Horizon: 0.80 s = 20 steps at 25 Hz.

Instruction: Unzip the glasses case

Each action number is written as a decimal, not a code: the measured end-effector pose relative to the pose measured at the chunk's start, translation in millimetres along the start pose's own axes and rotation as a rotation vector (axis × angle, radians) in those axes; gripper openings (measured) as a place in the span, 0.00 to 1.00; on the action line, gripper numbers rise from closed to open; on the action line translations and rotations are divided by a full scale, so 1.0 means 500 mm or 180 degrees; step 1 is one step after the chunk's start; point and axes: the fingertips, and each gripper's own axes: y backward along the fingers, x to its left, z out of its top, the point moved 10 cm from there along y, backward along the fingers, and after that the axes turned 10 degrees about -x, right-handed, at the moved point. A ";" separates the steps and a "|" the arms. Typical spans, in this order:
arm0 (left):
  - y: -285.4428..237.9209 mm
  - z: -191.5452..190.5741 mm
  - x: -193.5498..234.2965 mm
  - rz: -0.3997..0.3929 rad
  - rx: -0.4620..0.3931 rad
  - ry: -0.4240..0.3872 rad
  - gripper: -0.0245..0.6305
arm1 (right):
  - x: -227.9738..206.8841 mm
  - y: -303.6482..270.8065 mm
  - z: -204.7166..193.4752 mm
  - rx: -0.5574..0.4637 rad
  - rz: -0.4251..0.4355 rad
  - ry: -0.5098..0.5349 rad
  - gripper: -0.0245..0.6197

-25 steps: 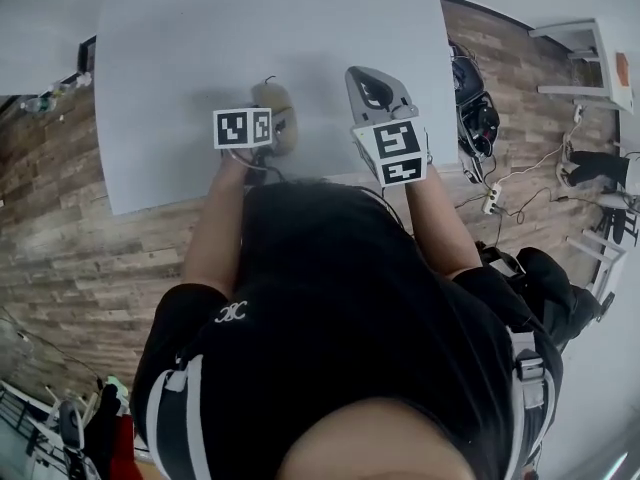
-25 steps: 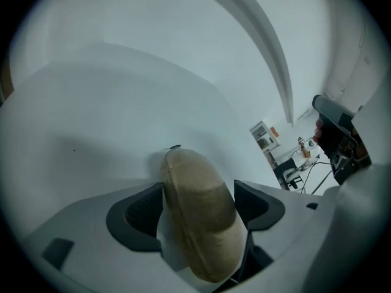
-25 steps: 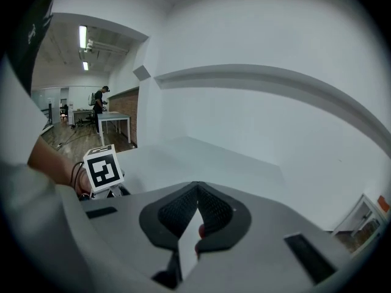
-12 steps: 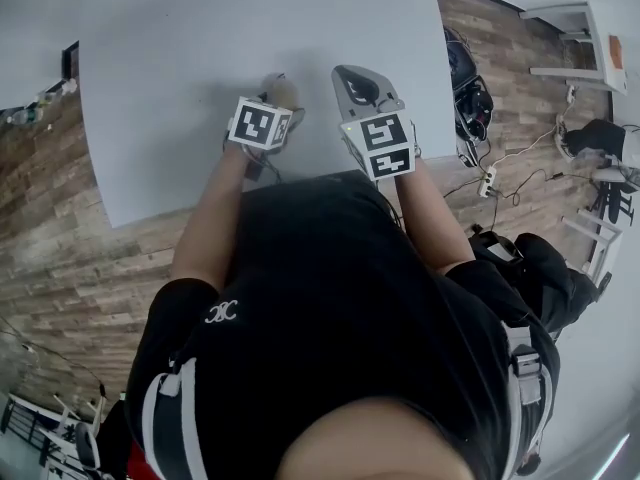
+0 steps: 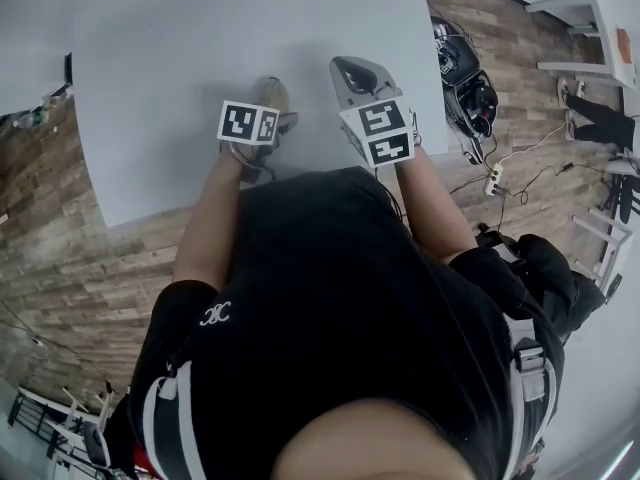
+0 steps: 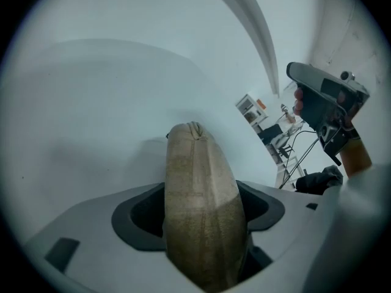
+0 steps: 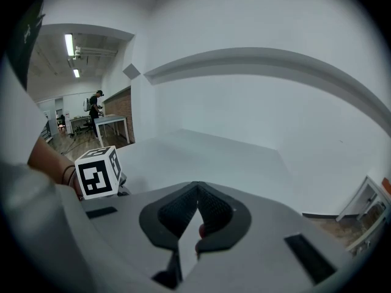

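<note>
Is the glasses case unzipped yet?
Not yet. Done: the left hand-held gripper grips the case. In hand: the right hand-held gripper, shut and empty, hangs beside it, not touching. Left: the case looks closed, so all the unzipping.

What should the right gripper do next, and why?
Probably open the right gripper and bring it to the far end of the glasses case, where the zip likely ends. The left gripper clamps the case, while the right one is shut, empty and apart from it.
</note>
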 end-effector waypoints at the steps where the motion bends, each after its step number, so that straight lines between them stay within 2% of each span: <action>1: -0.001 0.001 -0.003 0.0019 -0.0009 -0.0001 0.56 | -0.010 0.005 -0.004 0.0000 -0.0019 -0.0022 0.05; 6: 0.015 0.017 -0.015 0.0179 -0.0093 -0.0305 0.55 | -0.040 0.018 -0.009 -0.0058 -0.0004 -0.0084 0.05; 8: 0.037 0.038 -0.033 0.0031 -0.0315 -0.0526 0.55 | -0.056 0.021 -0.004 -0.0120 0.0102 -0.0112 0.05; 10: 0.073 0.067 -0.057 -0.0399 -0.0667 -0.0757 0.55 | -0.076 0.024 0.016 -0.0228 0.0369 -0.0148 0.05; 12: 0.118 0.096 -0.080 -0.1071 -0.1037 -0.0868 0.55 | -0.090 0.027 0.052 -0.0348 0.0816 -0.0078 0.05; 14: 0.163 0.119 -0.102 -0.1760 -0.1302 -0.0825 0.55 | -0.093 0.037 0.096 -0.0441 0.1266 0.0139 0.05; 16: 0.205 0.138 -0.128 -0.2294 -0.1471 -0.0780 0.55 | -0.092 0.058 0.140 -0.0536 0.1579 0.0372 0.05; 20: 0.284 0.168 -0.188 -0.3025 -0.1625 -0.0929 0.55 | -0.085 0.105 0.218 -0.0827 0.1862 0.0556 0.05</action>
